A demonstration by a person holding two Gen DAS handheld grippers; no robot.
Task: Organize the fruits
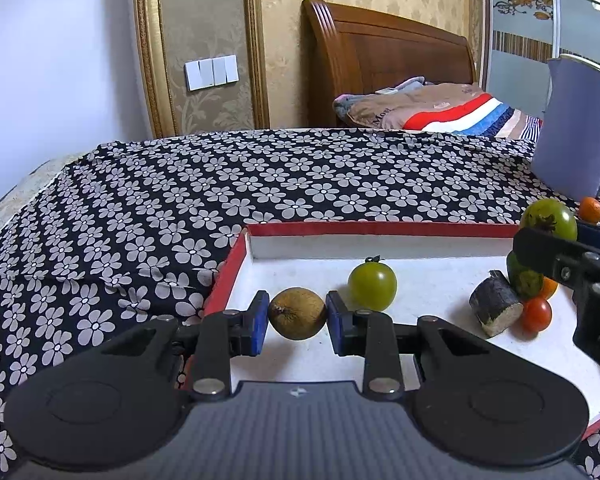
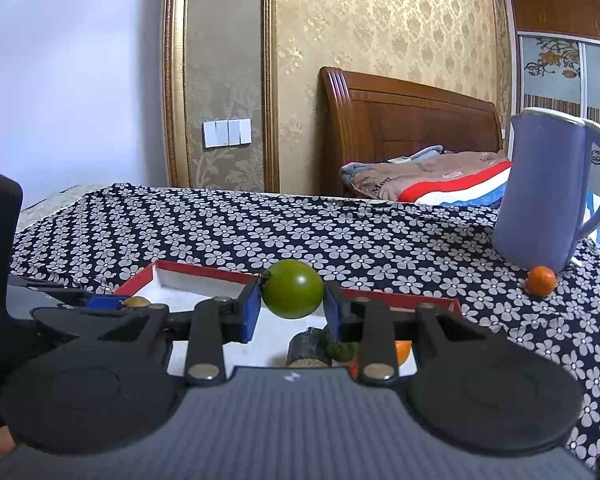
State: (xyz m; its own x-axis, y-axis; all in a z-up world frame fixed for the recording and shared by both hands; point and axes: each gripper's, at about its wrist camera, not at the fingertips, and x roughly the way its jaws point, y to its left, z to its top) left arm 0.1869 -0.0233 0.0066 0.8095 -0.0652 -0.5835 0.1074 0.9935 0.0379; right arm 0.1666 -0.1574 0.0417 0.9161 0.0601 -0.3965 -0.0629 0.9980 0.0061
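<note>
The left gripper [image 1: 297,314] fingers grip a brown kiwi [image 1: 297,313] low inside the red-rimmed tray [image 1: 340,229], beside a green tomato [image 1: 372,285]. The right gripper [image 2: 292,303] fingers clamp another green tomato [image 2: 293,295] raised above the tray's far rim

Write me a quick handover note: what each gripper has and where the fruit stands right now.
Left gripper: shut on a brown kiwi, low over the tray.
Right gripper: shut on a green tomato, raised above the tray.
In the tray: another green tomato, a red tomato, a dark cut chunk, more fruit behind it.
Left: a small orange lies on the cloth by the blue jug.
</note>
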